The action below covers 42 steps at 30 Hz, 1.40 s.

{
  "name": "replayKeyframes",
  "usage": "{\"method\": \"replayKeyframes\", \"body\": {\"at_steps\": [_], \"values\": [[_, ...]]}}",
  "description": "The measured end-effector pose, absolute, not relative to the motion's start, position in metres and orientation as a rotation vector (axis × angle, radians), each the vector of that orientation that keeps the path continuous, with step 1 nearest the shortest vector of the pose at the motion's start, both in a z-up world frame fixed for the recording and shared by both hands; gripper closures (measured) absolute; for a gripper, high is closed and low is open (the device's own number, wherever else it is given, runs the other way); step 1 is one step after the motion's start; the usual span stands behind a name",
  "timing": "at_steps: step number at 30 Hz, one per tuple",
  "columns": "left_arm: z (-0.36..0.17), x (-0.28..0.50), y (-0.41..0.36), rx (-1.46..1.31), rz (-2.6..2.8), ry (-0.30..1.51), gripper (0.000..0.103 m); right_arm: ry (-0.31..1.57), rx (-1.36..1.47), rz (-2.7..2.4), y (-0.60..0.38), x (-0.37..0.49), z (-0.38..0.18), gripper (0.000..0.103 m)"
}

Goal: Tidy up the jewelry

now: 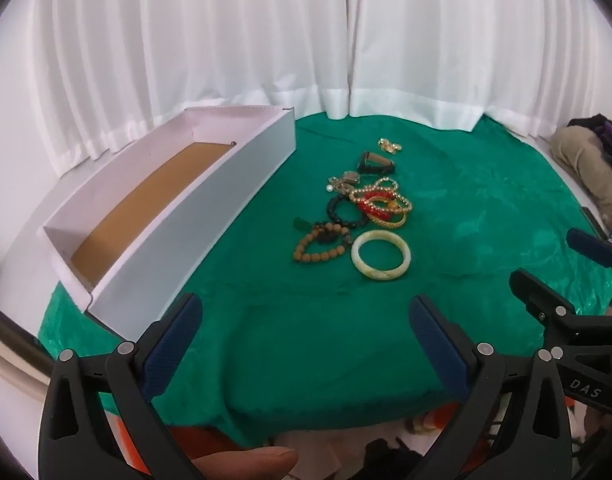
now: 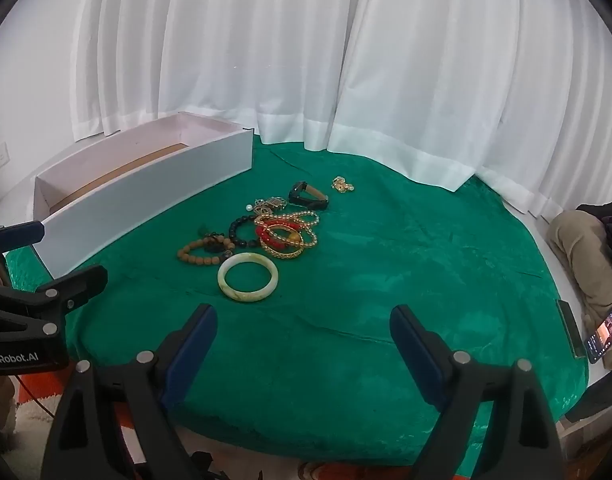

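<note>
A pile of jewelry lies mid-cloth: a pale jade bangle (image 1: 381, 255) (image 2: 247, 276), a brown wooden bead bracelet (image 1: 318, 246) (image 2: 204, 251), a black bead bracelet (image 1: 346, 212) (image 2: 242, 232), a red bracelet (image 1: 376, 208) (image 2: 276, 236), gold chains (image 1: 388, 194) (image 2: 294, 220), a dark watch (image 1: 376, 162) (image 2: 308, 196) and gold earrings (image 1: 389, 146) (image 2: 342, 185). A long white box (image 1: 194, 216) (image 2: 146, 204) with a brown floor stands at the left. My left gripper (image 1: 306, 344) is open and empty, near the cloth's front edge. My right gripper (image 2: 304, 350) is open and empty, just short of the bangle.
A green velvet cloth (image 1: 466, 240) (image 2: 426, 260) covers the table. White curtains (image 1: 266, 40) hang behind. A phone (image 2: 604, 338) and folded clothes (image 2: 586, 248) lie at the right edge. The right gripper shows in the left wrist view (image 1: 554, 280), the left one in the right wrist view (image 2: 46, 260).
</note>
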<state>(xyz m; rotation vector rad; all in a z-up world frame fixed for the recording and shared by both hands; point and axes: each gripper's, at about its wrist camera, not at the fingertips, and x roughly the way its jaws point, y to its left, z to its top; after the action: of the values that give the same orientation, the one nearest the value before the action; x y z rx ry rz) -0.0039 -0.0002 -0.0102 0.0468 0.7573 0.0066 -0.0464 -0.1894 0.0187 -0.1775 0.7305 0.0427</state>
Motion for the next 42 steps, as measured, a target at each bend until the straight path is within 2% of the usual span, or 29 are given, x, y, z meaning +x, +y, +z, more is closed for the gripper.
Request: {"method": "replayKeyframes", "body": {"at_steps": [42], "values": [[-0.008,-0.005,-0.002,0.09,0.04,0.746,0.0,0.72,-0.161,0.035,-0.192,-0.045,0.022,0.013]]}}
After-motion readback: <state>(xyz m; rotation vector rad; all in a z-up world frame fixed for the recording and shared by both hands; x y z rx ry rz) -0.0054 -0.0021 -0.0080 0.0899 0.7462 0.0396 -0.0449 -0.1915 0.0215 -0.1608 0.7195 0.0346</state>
